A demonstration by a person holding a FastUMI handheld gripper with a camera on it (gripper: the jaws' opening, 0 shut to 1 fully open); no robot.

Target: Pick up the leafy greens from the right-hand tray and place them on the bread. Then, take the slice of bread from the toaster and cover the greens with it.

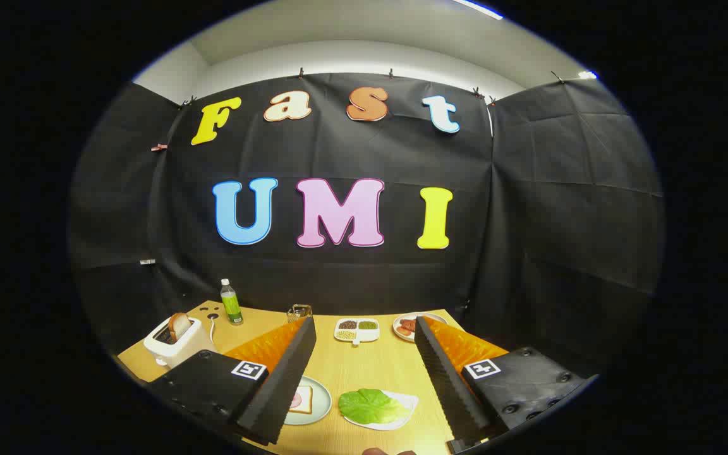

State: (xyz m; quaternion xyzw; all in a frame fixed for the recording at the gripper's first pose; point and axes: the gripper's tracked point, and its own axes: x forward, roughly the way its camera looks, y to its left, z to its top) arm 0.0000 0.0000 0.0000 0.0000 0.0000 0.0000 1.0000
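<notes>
Leafy greens [371,406] lie on a white tray [407,404] on the wooden table, between my two fingers and below them. To the left of that tray a slice of bread [301,400] with a bit of meat rests on a pale round plate [320,399], partly hidden behind my left finger [282,379]. A white toaster [177,341] at the table's left holds an upright bread slice [179,325]. My gripper [364,328] hovers above the table, open wide, with nothing between the fingers.
A green bottle [231,302] and a small glass [299,311] stand at the back of the table. A white divided dish [356,330] with grains and a plate of red food [409,325] sit beyond the fingers. The black cloth wall rises just behind.
</notes>
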